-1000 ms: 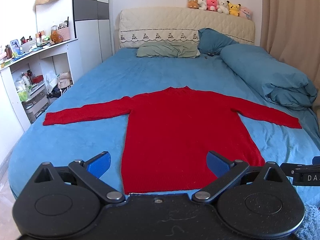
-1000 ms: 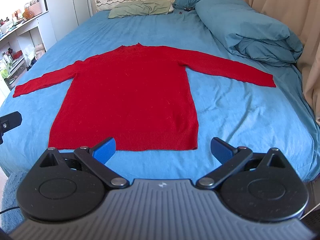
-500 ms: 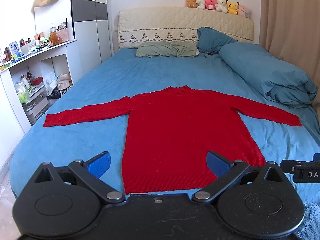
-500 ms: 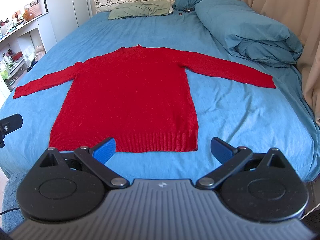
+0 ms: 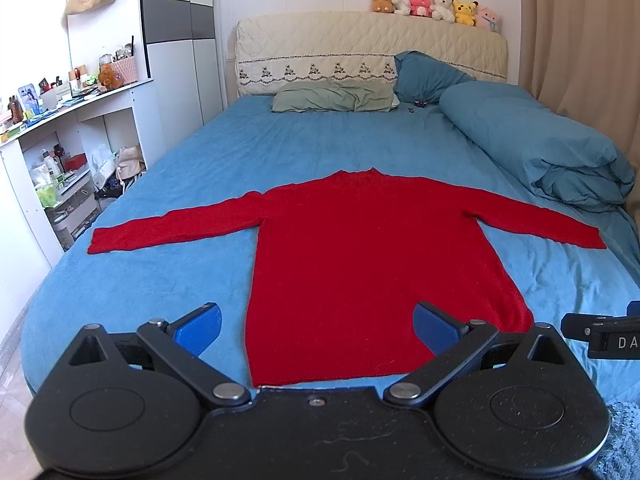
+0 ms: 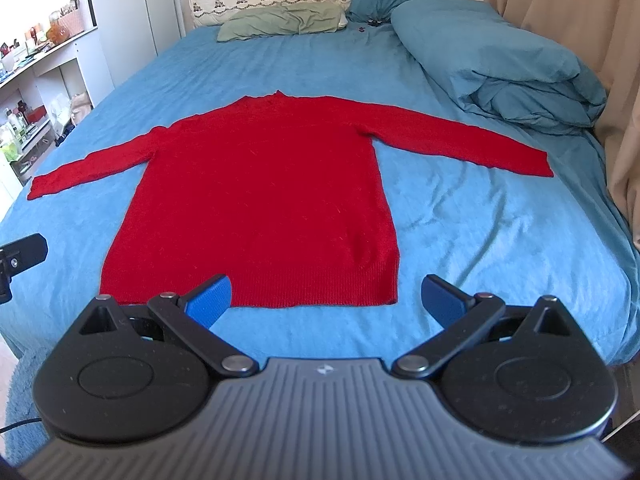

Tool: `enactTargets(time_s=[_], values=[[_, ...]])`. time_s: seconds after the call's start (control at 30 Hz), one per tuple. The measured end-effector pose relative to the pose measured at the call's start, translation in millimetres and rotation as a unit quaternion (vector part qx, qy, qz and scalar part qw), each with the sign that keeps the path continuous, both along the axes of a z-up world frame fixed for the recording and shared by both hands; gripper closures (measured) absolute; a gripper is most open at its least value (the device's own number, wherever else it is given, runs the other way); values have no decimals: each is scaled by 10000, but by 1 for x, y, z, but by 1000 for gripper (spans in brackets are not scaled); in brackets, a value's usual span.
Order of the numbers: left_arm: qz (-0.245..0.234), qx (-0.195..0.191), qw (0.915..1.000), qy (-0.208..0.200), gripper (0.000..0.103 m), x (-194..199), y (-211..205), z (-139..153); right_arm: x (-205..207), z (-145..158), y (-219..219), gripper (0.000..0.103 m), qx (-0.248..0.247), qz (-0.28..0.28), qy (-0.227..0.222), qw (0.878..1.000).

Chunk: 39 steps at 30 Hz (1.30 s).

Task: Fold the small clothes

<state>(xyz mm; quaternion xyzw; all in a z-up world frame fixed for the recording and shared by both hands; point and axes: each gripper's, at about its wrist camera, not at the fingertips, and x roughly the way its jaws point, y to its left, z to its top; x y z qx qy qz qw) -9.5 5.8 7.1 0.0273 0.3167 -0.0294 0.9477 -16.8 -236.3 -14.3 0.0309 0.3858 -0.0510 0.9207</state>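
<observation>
Red sweater (image 5: 360,264) lying flat on the bed (image 5: 168,280), nothing folded.
Left wrist view: the empty left gripper (image 5: 316,322) is hovering spread wide over the hem's left half. Right wrist view: the right gripper (image 6: 326,298), likewise gaping, is facing the hem's right corner; body running lengthwise away, sleeves outstretched.

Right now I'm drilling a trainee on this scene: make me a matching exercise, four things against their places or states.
Things:
1 red sweater
2 green pillow
3 rolled duvet
4 plush toys

Places or states:
A on top of the headboard
B spread flat, sleeves out
C along the bed's curtain side
D at the head of the bed

Pairs: 1-B, 2-D, 3-C, 4-A
</observation>
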Motion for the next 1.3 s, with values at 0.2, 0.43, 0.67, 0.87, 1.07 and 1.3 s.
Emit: enactTargets(time_s=[0.2, 0.43, 0.67, 0.87, 1.07, 1.3], values=[[46, -46, 10000, 48, 0, 3, 3, 0, 2, 0, -1, 0, 20, -29, 14, 10000], [63, -53, 9999, 108, 0, 21, -1, 0, 20, 4, -12, 0, 94, -153, -30, 9998], [29, 61, 10000, -36, 0, 83, -24, 13, 76, 10, -62, 0, 411, -542, -187, 9975], [-235, 28, 9994, -269, 0, 169, -62, 24, 146, 6, -132, 0, 569, -1192, -400, 9904], [-631, 91, 9976, -277, 0, 256, -121, 14, 212, -23, -209, 0, 671, -1940, -305, 9782], [-1205, 265, 9923, -112, 0, 340, -207, 3, 253, -46, -283, 0, 909, -2547, -307, 9622]])
